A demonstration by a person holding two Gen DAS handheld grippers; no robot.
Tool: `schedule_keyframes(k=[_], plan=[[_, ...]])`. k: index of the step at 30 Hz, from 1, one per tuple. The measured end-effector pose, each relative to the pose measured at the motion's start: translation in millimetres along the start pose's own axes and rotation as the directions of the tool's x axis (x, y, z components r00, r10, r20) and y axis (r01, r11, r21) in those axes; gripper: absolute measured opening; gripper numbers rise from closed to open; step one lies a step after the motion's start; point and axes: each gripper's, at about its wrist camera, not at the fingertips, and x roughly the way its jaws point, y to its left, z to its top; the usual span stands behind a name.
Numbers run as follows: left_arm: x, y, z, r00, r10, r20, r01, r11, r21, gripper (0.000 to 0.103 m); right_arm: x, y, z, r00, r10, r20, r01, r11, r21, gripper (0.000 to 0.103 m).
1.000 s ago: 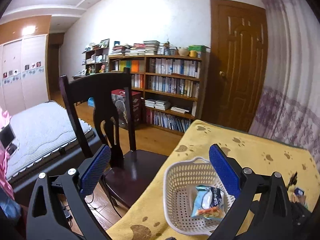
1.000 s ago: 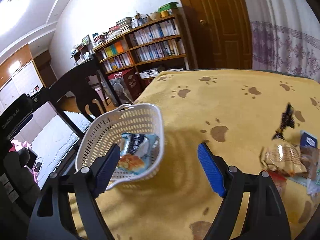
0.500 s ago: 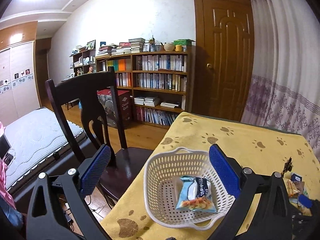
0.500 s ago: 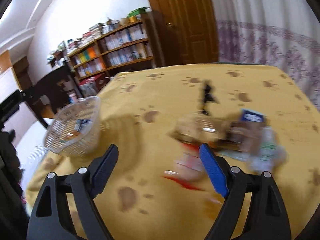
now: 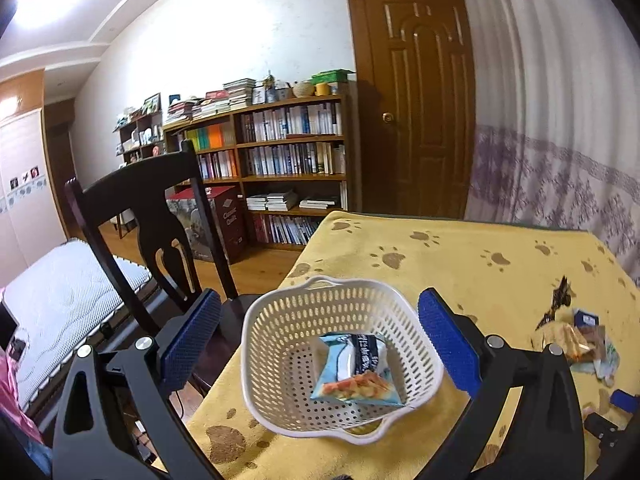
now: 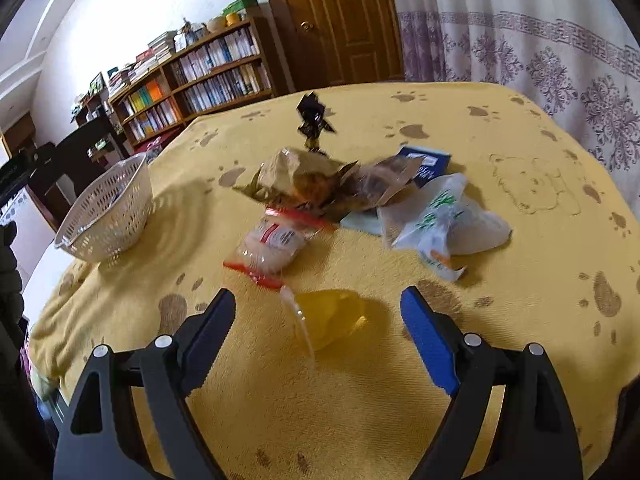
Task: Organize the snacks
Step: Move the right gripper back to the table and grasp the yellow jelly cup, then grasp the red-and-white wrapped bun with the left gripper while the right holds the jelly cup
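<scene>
One blue snack packet (image 5: 356, 368) lies in the white basket (image 5: 280, 320); a snack pile (image 6: 352, 196) waits on the tabletop (image 6: 500, 140), right hand-held gripper (image 6: 318, 320) and left hand-held gripper (image 5: 320, 344) both spread apart, empty.

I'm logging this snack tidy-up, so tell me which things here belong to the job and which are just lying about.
Part of the job:
white basket
blue snack packet in it
yellow jelly cup between the open right tongs
red-striped packet
brown packets
white bag
open left tongs

Just lying about:
chair
bookshelf
door
curtain
</scene>
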Motion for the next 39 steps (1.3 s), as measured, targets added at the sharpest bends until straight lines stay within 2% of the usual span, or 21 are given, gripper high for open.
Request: schedule_keyframes(k=[5, 11, 14, 18, 20, 29, 35, 39], plan=[[-1, -11, -4, 1.000, -0.008, 0.001, 0.008, 0.999, 0.044, 0.100, 16, 8, -3, 0.998, -0.034, -0.044, 0.031, 0.998, -0.058, 0.084], [0, -19, -6, 0.999, -0.043, -0.018, 0.044, 0.997, 0.057, 0.100, 29, 6, -2, 0.995, -0.060, -0.085, 0.054, 0.996, -0.074, 0.084], [-1, -23, -8, 0.998, -0.052, -0.020, 0.053, 0.996, 0.070, 0.100, 33, 8, -2, 0.993, -0.065, -0.100, 0.056, 0.994, -0.091, 0.076], [-1, -29, -11, 0.997, -0.069, -0.030, 0.072, 0.994, 0.082, 0.100, 36, 16, -1, 0.989, -0.109, -0.096, 0.093, 0.984, -0.153, 0.058], [0, -32, -13, 0.996, -0.080, -0.039, 0.083, 0.993, 0.085, 0.100, 36, 17, -1, 0.989, -0.111, -0.093, 0.095, 0.983, -0.159, 0.053], [1, -45, -21, 0.990, -0.119, -0.079, 0.127, 0.987, 0.102, 0.100, 17, 7, -6, 0.995, -0.076, -0.071, 0.067, 0.990, -0.122, 0.051], [1, -71, -35, 0.973, -0.186, -0.136, 0.204, 0.969, 0.137, 0.100, 0, -4, -9, 0.996, -0.080, -0.040, 0.075, 0.990, -0.119, 0.051], [-1, -97, -46, 0.950, -0.254, -0.180, 0.284, 0.943, 0.172, 0.100, -3, -15, -11, 0.996, -0.086, -0.035, 0.082, 0.991, -0.107, 0.051]])
